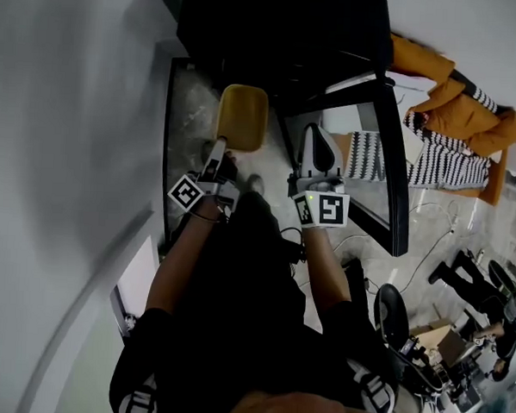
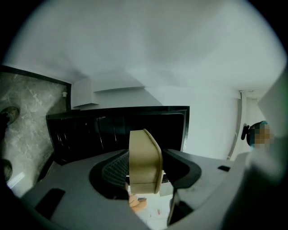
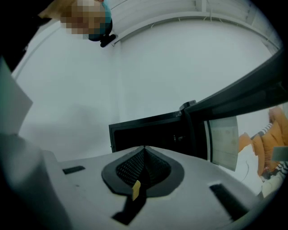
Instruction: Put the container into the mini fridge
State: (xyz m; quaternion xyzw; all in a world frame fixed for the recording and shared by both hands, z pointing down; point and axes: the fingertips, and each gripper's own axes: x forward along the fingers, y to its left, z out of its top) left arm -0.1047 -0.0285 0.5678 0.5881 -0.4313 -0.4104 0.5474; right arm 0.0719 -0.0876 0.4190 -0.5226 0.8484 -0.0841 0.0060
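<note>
1. Pick-up judged complete: mustard-yellow, rounded-corner plastic container (image 2: 145, 159) clamped on edge between the fingers of the left gripper (image 2: 145, 175), projecting past the fingertips.
2. Fingers of the right gripper (image 3: 144, 150) closed pad against pad, with nothing between them.
3. Access judged ready: black box-shaped mini fridge (image 2: 112, 130) straight ahead of the left fingertips. Its black-framed glass door (image 1: 396, 170) swung open, beyond and to the outer side of the right fingertips.
4. Insertion not yet done: container outside the dark cavity, near the fridge front, ahead of both sets of fingertips. Exact gap to the opening not readable from these views.
5. Remaining, as judged: carry the container forward through the opening, set down on a surface inside, spread the left fingers, draw back clear of the frame.
6. Door closing not named in the task; treat as outside its scope.
</note>
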